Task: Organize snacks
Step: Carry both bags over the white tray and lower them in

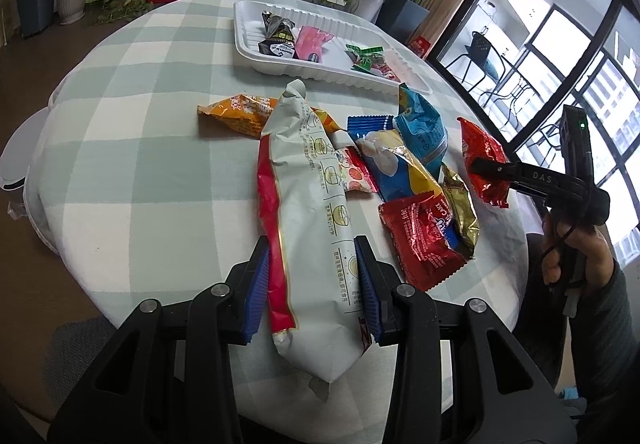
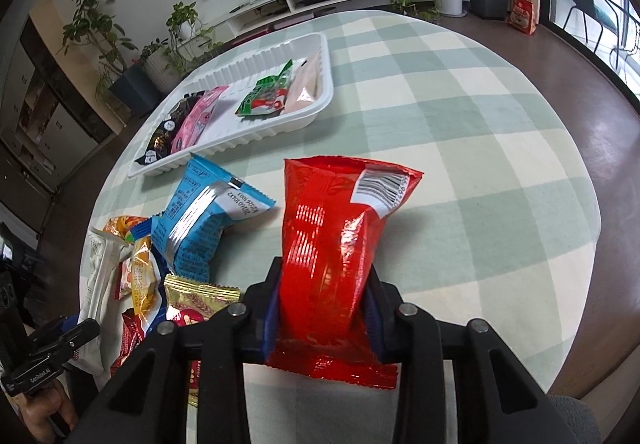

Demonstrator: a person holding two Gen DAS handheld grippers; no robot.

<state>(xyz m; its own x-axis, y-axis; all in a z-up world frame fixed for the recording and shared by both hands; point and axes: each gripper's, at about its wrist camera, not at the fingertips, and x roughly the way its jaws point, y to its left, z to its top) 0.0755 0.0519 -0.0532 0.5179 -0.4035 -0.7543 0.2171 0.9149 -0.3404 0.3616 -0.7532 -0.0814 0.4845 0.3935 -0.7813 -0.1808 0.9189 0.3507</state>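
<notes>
Meanwhile, right tool (image 2: 323, 318) pinches crinkly red foil packet (image 2: 340, 240).

Your left gripper (image 1: 316, 284) pinches the long white-and-red packet (image 1: 308, 211) between its blue fingers (image 1: 370, 284); your right gripper (image 1: 478, 165) clamps a red packet (image 1: 482, 151) above the checked tabletop (image 1: 140, 163).

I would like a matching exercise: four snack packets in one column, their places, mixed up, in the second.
1. long white packet
2. red packet
3. pink packet
4. light blue packet

A. in the white tray
B. in the right gripper
C. lying on the table, not gripped
D. in the left gripper

Pairs: 1-D, 2-B, 3-A, 4-C
</notes>
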